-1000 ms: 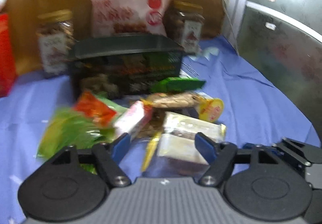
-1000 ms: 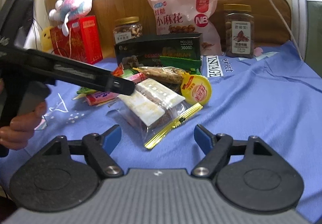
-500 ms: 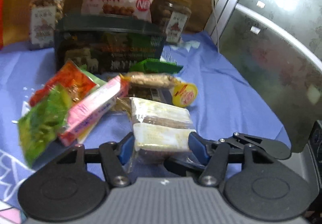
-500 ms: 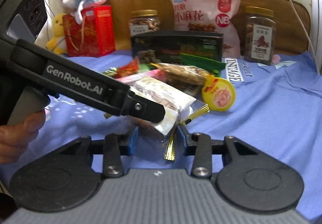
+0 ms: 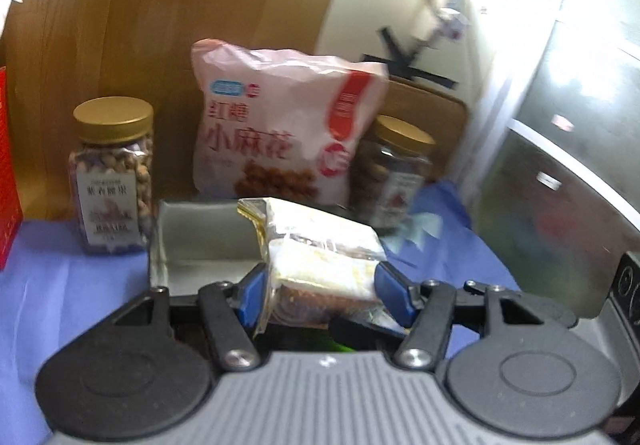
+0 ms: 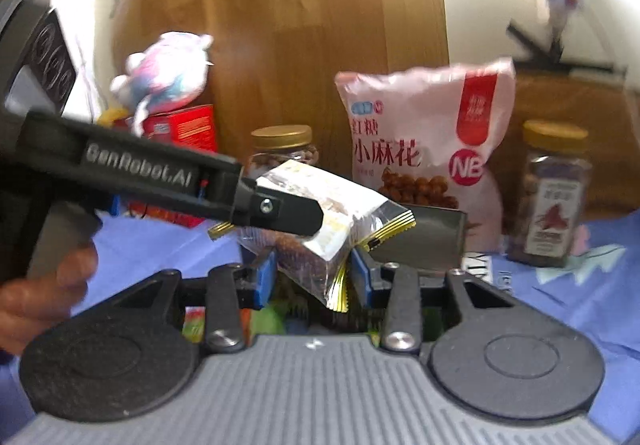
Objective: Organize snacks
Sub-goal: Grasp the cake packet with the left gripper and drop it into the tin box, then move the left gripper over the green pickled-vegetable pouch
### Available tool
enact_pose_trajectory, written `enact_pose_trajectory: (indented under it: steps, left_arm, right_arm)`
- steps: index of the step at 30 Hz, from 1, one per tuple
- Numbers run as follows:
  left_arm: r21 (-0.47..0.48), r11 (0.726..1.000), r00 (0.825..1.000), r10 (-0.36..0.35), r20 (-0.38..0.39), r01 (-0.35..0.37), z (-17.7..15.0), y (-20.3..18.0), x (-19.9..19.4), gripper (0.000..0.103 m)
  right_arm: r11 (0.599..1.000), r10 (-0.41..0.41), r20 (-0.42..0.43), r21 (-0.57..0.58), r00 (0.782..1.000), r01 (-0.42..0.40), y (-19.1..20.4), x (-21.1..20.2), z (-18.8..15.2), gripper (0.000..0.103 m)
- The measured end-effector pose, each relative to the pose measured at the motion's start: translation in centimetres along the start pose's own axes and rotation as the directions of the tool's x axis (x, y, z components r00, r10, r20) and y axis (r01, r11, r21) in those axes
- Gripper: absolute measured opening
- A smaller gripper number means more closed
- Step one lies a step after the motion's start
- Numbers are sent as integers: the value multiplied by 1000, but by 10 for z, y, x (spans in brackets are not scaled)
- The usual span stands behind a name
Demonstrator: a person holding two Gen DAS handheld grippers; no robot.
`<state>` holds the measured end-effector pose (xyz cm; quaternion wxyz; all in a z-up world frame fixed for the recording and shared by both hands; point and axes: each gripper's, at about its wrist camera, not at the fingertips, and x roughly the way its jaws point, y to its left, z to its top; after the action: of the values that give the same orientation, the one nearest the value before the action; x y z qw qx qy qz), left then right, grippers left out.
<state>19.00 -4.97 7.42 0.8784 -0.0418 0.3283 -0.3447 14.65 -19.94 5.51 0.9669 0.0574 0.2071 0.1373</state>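
Both grippers are shut on the same clear snack packet with pale bars and a gold edge [image 5: 320, 257], held up in the air. My left gripper [image 5: 320, 297] clamps it across its width. My right gripper [image 6: 314, 277] pinches the packet [image 6: 320, 201] at its lower end, and the left gripper's finger [image 6: 280, 213] crosses in front of it. Just behind the packet stands an open dark box with a grey inside [image 5: 200, 241], also seen in the right wrist view [image 6: 424, 237]. The other loose snacks are mostly hidden below the grippers.
A pink snack bag [image 5: 280, 133] leans on the wooden board behind the box, between two gold-lidded jars [image 5: 114, 173] [image 5: 394, 173]. A red box [image 6: 180, 133] with a plush toy [image 6: 168, 69] on it stands at the left. A blue cloth [image 6: 580, 293] covers the table.
Both grippers have lifted the packet off the cloth and carried it up and toward the open box. The loose snack pile has dropped out of sight below.
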Motion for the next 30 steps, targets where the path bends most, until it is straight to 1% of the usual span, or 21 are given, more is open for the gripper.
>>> enact_pose_trajectory:
  steps: [2,4,5,6,7,8,9,10,11,13,15,17,19,20,23,25,27,28,29,30]
  left_arm:
    - [-18,1000,1000,22,-22,-23,9,14,18,58]
    - [-35,998,997,52,-64,-55,12,26,37,59]
    - [-44,997,996,60,-72,-64,13,33,44,59]
    - [-48,996,994,71,-82,-75,12,37,50,59]
    - [-47,995,993,78,-88,-83,11,40,53,63]
    - [-51,994,992,88,-93,-93,10,43,55,63]
    - [-54,995,993,77,-93,-83,8,45,53,63]
    - [-51,996,994,65,-86,-69,6,46,48,66]
    - [-44,997,995,60,-77,-64,6,47,44,69]
    - [-27,998,997,58,-46,-59,3,49,25,70]
    - [-31,999,999,42,-14,-43,-3,56,-1,70]
    - [-64,997,999,39,6,-38,-15,69,-26,70]
    - [-115,992,999,47,4,-46,-31,84,-43,70]
    - [-153,987,998,56,-2,-56,-42,92,-51,70]
    - [-238,968,997,79,-24,-82,-73,111,-63,71]
    - [-292,952,995,78,-55,-91,-95,120,-64,71]
    - [-347,932,993,73,-95,-102,-117,127,-61,69]
    - [-360,928,994,64,-91,-93,-126,127,-60,68]
    - [-344,934,995,78,-69,-97,-132,124,-66,68]
    - [-329,939,995,80,-66,-97,-135,120,-68,68]
  right_arm:
    - [1000,15,-37,22,999,-14,-16,28,15,44]
    - [999,31,-81,34,996,-28,-29,54,26,44]
    - [999,36,-88,43,995,-32,-26,60,23,46]
    - [998,37,-105,49,994,-32,-30,69,25,46]
    - [998,33,-123,49,992,-27,-29,75,22,46]
    - [999,28,-130,42,991,-23,-24,76,18,46]
    - [999,25,-131,31,991,-21,-21,78,16,46]
    - [1000,21,-124,19,992,-18,-15,74,12,47]
    - [1000,19,-112,8,994,-19,-13,70,11,52]
    - [1000,12,-78,-8,997,-12,-9,62,12,57]
    - [1000,25,-50,-4,998,-25,-6,49,12,57]
    - [996,87,-34,23,996,-86,-3,34,9,57]
    - [985,169,-67,50,983,-166,5,29,2,56]
    - [981,189,-94,60,977,-184,9,32,-2,56]
    - [981,189,-198,78,962,-177,21,57,-14,56]
    - [978,189,-250,138,950,-158,22,78,-21,56]
    - [973,179,-288,192,941,-126,20,95,-29,54]
    - [969,184,-306,213,934,-121,20,100,-32,54]
    - [968,181,-313,223,933,-113,22,101,-35,52]
    - [968,184,-312,224,932,-116,27,96,-38,51]
